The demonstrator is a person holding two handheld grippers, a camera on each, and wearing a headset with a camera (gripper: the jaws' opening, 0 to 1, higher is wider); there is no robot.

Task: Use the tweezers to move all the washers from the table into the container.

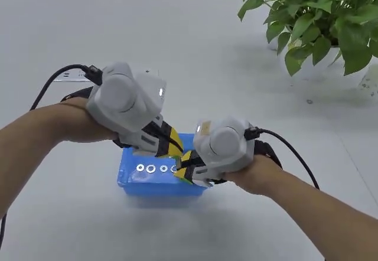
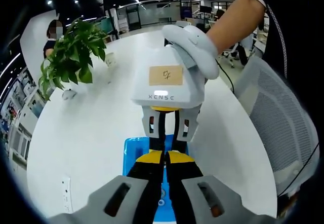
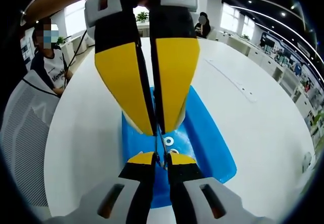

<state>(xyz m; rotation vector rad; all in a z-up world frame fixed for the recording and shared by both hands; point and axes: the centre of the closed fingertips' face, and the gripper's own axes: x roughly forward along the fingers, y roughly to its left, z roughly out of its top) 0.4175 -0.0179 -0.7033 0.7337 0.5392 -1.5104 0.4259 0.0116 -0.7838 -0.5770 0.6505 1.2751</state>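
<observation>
Presently the washers (image 1: 151,168) lie in a short row on the floor of the blue container (image 1: 133,185), which sits on the white bench (image 1: 177,48). Right tongs (image 3: 161,159) nearly together, pinched on a thin metal sliver I take for the tweezers (image 3: 157,144). Its tip sits just beside a washer in the right gripper view. Left tongs (image 2: 164,157) drawn together, nothing clearly held, nose to nose with the right above the container.

Risks as I judge them:
- The tongs are so crowded that a nudge could twist the tweezers in the grip.
- The tip could snag a washer and flick it out.
- A low pass could shove the light container along the smooth bench.

From the head view my own grippers hide the tip.
</observation>
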